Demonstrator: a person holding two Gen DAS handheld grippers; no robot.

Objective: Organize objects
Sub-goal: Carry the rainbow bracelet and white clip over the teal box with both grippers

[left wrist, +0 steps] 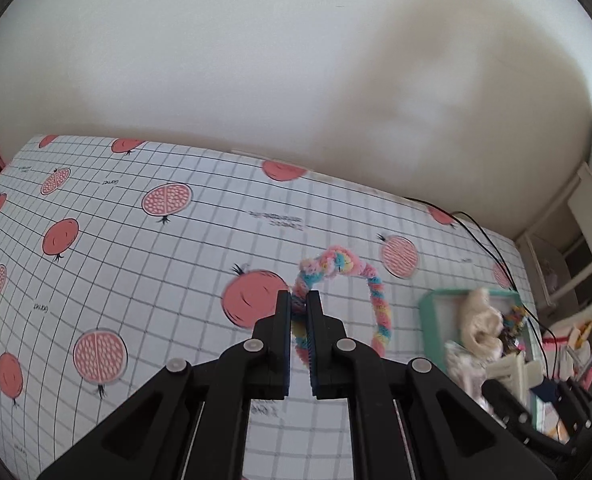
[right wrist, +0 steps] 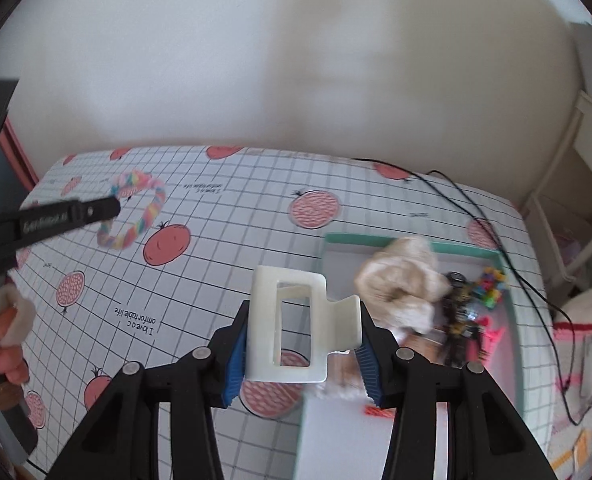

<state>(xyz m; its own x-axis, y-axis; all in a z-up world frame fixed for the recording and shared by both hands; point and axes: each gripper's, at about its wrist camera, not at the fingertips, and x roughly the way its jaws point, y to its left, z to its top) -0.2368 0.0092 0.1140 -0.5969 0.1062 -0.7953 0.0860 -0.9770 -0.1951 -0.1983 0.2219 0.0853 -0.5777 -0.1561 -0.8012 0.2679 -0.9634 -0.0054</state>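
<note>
Desk w/ pomegranate-print grid cloth [right wrist: 223, 280]; print reads "I love a comfortable life". Teal-rimmed shallow tray [right wrist: 416, 242] lies just right of right tongs [right wrist: 302, 344], clenched on white plastic claw clip [right wrist: 291, 324]. Left tongs [left wrist: 299, 312] pinch rainbow braided fuzzy loop [left wrist: 380, 308], farther left. Right hand nearer tray.

Left gripper [left wrist: 299, 300] jaws clamping rainbow headband [left wrist: 380, 304]
</note>
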